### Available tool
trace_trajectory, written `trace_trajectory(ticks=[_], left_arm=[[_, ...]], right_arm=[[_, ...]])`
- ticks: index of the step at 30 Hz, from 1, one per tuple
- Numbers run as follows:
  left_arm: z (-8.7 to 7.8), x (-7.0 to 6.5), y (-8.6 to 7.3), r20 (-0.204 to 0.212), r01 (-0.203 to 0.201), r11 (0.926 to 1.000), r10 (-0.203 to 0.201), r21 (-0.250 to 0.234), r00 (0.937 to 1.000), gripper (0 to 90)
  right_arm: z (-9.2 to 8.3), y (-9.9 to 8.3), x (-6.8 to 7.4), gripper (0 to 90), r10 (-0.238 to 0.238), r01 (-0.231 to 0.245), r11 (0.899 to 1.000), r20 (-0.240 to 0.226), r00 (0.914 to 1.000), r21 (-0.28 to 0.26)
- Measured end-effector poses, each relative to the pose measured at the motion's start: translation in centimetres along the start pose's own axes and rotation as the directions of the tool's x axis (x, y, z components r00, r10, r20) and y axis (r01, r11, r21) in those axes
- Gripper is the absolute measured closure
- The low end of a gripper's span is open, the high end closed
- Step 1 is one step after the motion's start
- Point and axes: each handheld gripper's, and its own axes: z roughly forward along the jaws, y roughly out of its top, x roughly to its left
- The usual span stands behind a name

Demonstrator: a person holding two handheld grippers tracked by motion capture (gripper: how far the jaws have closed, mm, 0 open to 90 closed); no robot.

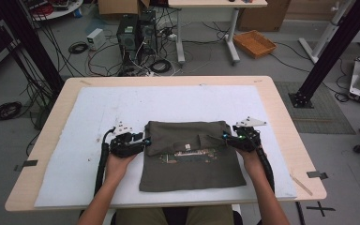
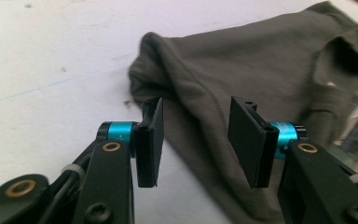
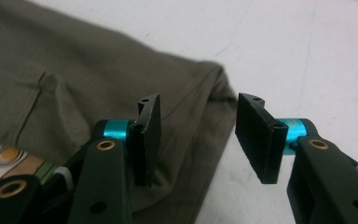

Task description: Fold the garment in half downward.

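Note:
A folded olive-green shirt with a printed band across its middle lies on the white mat. My left gripper is at the shirt's left edge and stands open, its jaws astride the folded edge of the shirt. At the right edge of the cloth my right gripper is open too, with the shirt's side between and below its jaws. A hand holds each gripper from the near side.
The mat covers a wooden table. Beyond the far edge, on the floor, are computer towers, tangled cables and a wicker basket. Black frame posts stand at both sides.

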Motion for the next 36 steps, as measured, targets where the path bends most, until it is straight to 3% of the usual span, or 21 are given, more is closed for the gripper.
trace_trajectory(ticks=[3, 6, 8, 9, 11, 15, 16, 23, 26, 30, 32, 36], left_arm=[[0.2, -0.7, 0.0, -0.004, -0.060, 0.9977, 0.060, 0.032, 0.9982, 55.7], [0.0, -0.9, -0.1, 0.017, -0.047, 0.9984, 0.046, 0.033, 0.9988, 55.8], [-0.1, -1.0, -0.1, 0.016, -0.045, 0.9986, 0.045, 0.029, 0.9989, 55.8], [-0.4, -0.9, 0.0, 0.023, -0.028, 0.9993, 0.027, 0.023, 0.9994, 55.8], [-0.6, -1.0, 0.0, 0.029, -0.017, 0.9997, 0.016, 0.018, 0.9994, 55.7], [-0.6, -1.5, -0.2, 0.047, -0.011, 0.9990, 0.009, 0.044, 0.9989, 55.7], [-0.6, -1.7, -0.4, 0.050, -0.016, 0.9984, 0.013, 0.054, 0.9987, 55.7], [0.0, -2.7, -0.7, 0.053, -0.066, 0.9916, 0.060, 0.111, 0.9968, 56.2], [0.2, -3.0, -0.8, 0.045, -0.092, 0.9868, 0.086, 0.133, 0.9952, 60.6], [0.2, -3.1, -0.8, 0.038, -0.116, 0.9829, 0.112, 0.143, 0.9930, 74.3], [0.2, -3.2, -0.8, 0.032, -0.114, 0.9832, 0.110, 0.143, 0.9934, 81.7], [-0.1, -3.0, -0.8, 0.049, -0.084, 0.9891, 0.079, 0.121, 0.9957, 85.3]], right_arm=[[0.2, -0.4, 0.5, 51.4, -0.050, 0.051, 0.998, -0.026, 0.9984, 0.042], [-0.2, -1.1, 1.2, 51.7, -0.113, 0.118, 0.991, -0.085, 0.9900, 0.062], [-0.3, -1.3, 1.4, 52.6, -0.135, 0.142, 0.987, -0.089, 0.9868, 0.072], [-1.5, -2.1, 1.4, 53.8, -0.186, 0.192, 0.979, -0.089, 0.9785, 0.070], [-2.0, -2.4, 1.2, 53.8, -0.184, 0.189, 0.979, -0.074, 0.9801, 0.070], [-3.0, -3.0, 0.5, 53.8, -0.100, 0.103, 0.994, -0.083, 0.9916, 0.035], [-3.1, -3.0, 0.5, 54.1, -0.096, 0.099, 0.995, -0.080, 0.9922, 0.030], [-3.1, -3.2, 1.7, 58.1, -0.106, 0.115, 0.992, -0.128, 0.9861, 0.061], [-2.8, -3.4, 2.0, 63.0, -0.118, 0.129, 0.988, -0.131, 0.9844, 0.080], [-2.7, -3.3, 2.0, 74.2, -0.123, 0.137, 0.987, -0.162, 0.9791, 0.081], [-2.7, -3.3, 2.1, 77.8, -0.122, 0.137, 0.987, -0.170, 0.9779, 0.081], [-2.8, -3.2, 2.2, 85.5, -0.128, 0.144, 0.986, -0.172, 0.9767, 0.081]])
